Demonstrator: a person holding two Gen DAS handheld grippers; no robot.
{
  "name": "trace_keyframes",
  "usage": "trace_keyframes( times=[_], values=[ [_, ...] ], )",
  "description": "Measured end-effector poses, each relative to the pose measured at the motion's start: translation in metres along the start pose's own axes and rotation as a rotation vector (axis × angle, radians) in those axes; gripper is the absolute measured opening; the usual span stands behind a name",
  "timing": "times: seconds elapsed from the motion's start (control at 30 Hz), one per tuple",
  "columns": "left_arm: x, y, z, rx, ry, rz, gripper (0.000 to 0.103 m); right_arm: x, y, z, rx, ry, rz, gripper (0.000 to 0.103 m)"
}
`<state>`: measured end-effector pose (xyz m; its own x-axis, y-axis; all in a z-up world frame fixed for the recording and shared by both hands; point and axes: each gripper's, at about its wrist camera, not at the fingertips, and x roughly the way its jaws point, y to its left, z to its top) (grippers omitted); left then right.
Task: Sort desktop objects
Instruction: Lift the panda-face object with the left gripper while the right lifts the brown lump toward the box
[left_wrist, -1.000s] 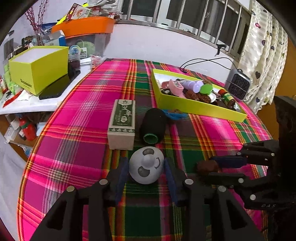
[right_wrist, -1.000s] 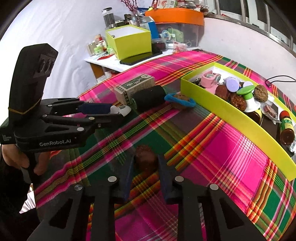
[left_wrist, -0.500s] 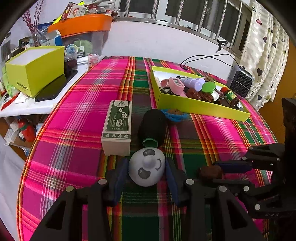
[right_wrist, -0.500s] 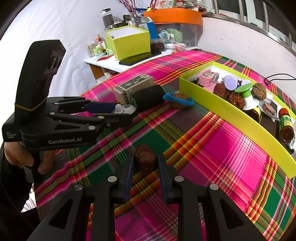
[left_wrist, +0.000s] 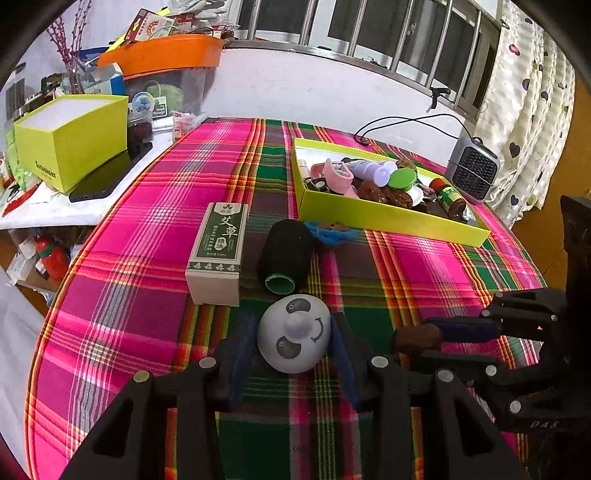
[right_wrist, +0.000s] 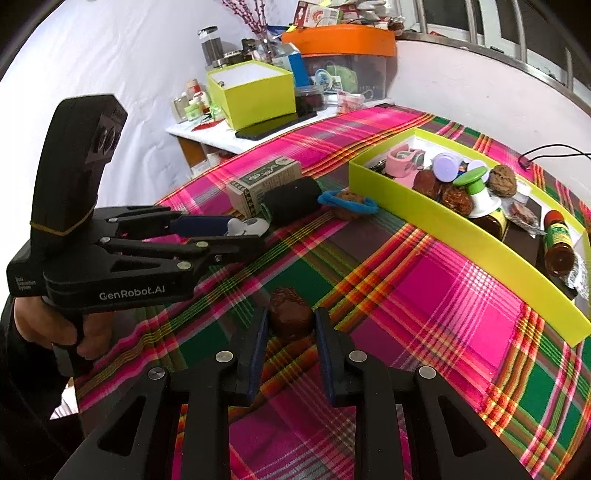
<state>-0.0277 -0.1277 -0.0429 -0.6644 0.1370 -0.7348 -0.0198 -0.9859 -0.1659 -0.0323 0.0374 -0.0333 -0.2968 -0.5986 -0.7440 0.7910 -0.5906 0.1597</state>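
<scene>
My left gripper (left_wrist: 293, 332) is shut on a grey-white dome with a panda face (left_wrist: 293, 338), just above the plaid tablecloth. The right wrist view shows that left gripper (right_wrist: 255, 229) at the left, held by a hand, with the white dome (right_wrist: 247, 226) at its tips. My right gripper (right_wrist: 290, 321) is shut on a dark brown wrinkled lump (right_wrist: 290, 314). The left wrist view has it (left_wrist: 410, 343) at the right. Beyond lie a green-labelled box (left_wrist: 218, 251), a black roll (left_wrist: 286, 254) and a blue ring around a brown lump (left_wrist: 330, 230). A lime tray (left_wrist: 388, 218) holds several small items.
A small grey heater (left_wrist: 472, 173) and a black cable stand behind the tray. A side table at the left carries a lime box (left_wrist: 70, 140), a dark phone (left_wrist: 107, 177) and an orange-lidded bin (left_wrist: 166, 55). The round table's edge curves along the left.
Both grips are the same as before. The left gripper has drifted only slightly with the panda dome; the right one has stayed put with the brown lump.
</scene>
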Motion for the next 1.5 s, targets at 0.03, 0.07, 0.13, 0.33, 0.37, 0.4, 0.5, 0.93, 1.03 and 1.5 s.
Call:
trace_keyframes(
  times=[0.03, 0.07, 0.13, 0.33, 0.37, 0.4, 0.5, 0.93, 1.03, 1.5],
  values=[
    [-0.001, -0.001, -0.001, -0.001, -0.001, -0.001, 0.041, -0.001, 0.0, 0.0, 0.003, -0.004, -0.001, 0.026],
    [-0.004, -0.002, -0.001, -0.005, -0.004, -0.002, 0.041, -0.002, -0.001, 0.0, 0.004, -0.007, -0.002, 0.026],
    [-0.007, -0.003, 0.0, -0.008, -0.012, -0.007, 0.041, -0.006, -0.002, -0.001, 0.01, -0.016, -0.005, 0.026],
    [-0.015, -0.014, 0.005, 0.004, -0.035, -0.02, 0.041, -0.013, -0.006, -0.001, 0.025, -0.04, -0.013, 0.026],
    [-0.015, -0.016, 0.005, 0.007, -0.037, -0.023, 0.041, -0.014, -0.007, -0.002, 0.028, -0.043, -0.014, 0.026],
    [-0.015, -0.018, 0.006, 0.01, -0.038, -0.027, 0.041, -0.016, -0.008, -0.002, 0.033, -0.047, -0.016, 0.026],
    [-0.013, -0.023, 0.008, 0.01, -0.037, -0.034, 0.041, -0.02, -0.011, -0.002, 0.042, -0.057, -0.027, 0.026],
    [-0.007, -0.05, 0.033, 0.028, -0.069, -0.067, 0.041, -0.049, -0.043, 0.005, 0.136, -0.142, -0.102, 0.026],
    [-0.005, -0.055, 0.038, 0.034, -0.075, -0.071, 0.041, -0.053, -0.048, 0.006, 0.144, -0.149, -0.117, 0.026],
    [0.005, -0.071, 0.067, 0.056, -0.101, -0.076, 0.041, -0.065, -0.074, 0.015, 0.171, -0.183, -0.169, 0.026]
  ],
)
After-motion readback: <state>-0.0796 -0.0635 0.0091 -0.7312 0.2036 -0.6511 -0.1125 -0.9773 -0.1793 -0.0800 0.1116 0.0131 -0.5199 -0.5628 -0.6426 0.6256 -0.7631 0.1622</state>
